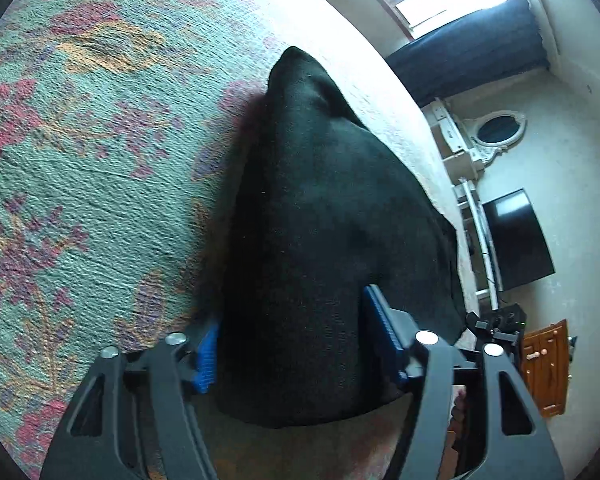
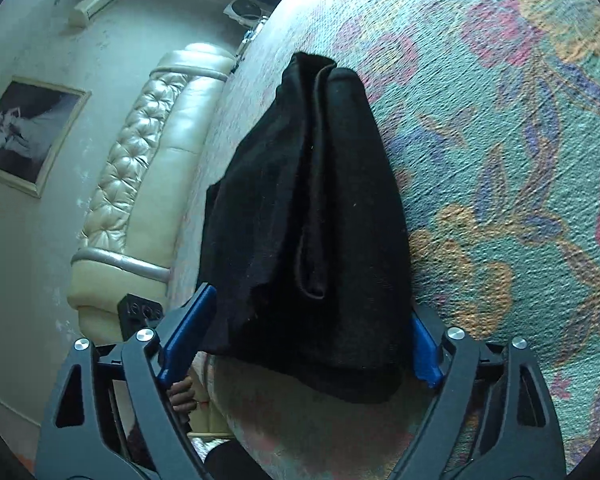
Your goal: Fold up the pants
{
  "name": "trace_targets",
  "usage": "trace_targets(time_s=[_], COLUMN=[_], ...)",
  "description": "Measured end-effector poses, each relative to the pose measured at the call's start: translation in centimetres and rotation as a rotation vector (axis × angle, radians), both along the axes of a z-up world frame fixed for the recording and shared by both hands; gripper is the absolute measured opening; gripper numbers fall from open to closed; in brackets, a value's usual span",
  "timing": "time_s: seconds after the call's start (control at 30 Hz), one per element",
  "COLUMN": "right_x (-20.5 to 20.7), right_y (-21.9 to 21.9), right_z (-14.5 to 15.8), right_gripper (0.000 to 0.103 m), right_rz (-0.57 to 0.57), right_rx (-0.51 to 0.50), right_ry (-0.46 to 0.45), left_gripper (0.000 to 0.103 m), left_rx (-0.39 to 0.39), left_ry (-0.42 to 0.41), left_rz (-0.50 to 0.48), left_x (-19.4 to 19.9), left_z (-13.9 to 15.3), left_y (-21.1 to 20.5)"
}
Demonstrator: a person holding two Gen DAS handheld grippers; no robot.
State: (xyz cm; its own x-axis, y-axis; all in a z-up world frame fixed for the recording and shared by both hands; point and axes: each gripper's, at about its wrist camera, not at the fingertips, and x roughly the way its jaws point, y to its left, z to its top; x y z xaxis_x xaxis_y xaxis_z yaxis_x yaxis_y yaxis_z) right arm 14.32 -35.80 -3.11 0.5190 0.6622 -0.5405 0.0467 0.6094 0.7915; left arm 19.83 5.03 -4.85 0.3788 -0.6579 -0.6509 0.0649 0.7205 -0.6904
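The black pants (image 1: 320, 220) lie folded into a narrow bundle on a floral bedspread (image 1: 92, 152). In the left wrist view my left gripper (image 1: 296, 344) is open, its blue pads on either side of the bundle's near end. In the right wrist view the same pants (image 2: 312, 208) show a seam and a raw edge. My right gripper (image 2: 300, 344) is open too, its blue pads straddling the near end of the cloth. Whether the pads touch the cloth is hidden.
The bedspread's edge (image 1: 400, 92) runs close beside the pants. Beyond it stand a dark television (image 1: 516, 240), a white shelf (image 1: 472, 216) and a wooden cabinet (image 1: 548, 368). The right wrist view shows a cream padded headboard (image 2: 148, 184) and a framed picture (image 2: 24, 136).
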Motion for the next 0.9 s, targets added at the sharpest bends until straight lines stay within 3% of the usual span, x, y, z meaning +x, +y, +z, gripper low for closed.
trace_targets(time_s=[0.03,0.13,0.3,0.73,0.83,0.9], right_x=[0.0,-0.5,-1.5,-6.1,-6.0,-6.3], right_y=[0.5,0.4,0.7,0.9,0.8,0.4], right_z=[-0.1,0.1,1.3,0.4,-0.4,-1.2], right_gripper=[0.053,0.037,0.033,0.034,0.045,0.049], right_rz=[0.014,0.008,0.009,0.041,0.016,0.012], right_rx=[-0.025,-0.013,-0.022,0.005,0.023,0.052], right_ry=[0.015,-0.003,-0.020,0.031,0.050,0.055], left_gripper=[0.051,0.040,0.033,0.034,0.046,0.068], left_rx=[0.009,0.035,0.104,0.104,0.133,0.152], left_ry=[-0.001,-0.012,-0.050,-0.028,-0.033,-0.029], left_rz=[0.009,0.021,0.015,-0.007,-0.010,0.003], left_x=[-0.1,-1.0,-2.5,-6.2,-5.7,-5.6], left_z=[0.1,0.7,2.6,2.5,2.3,1.9], left_y=[0.1,-0.1,-0.7,0.3,0.0,0.0])
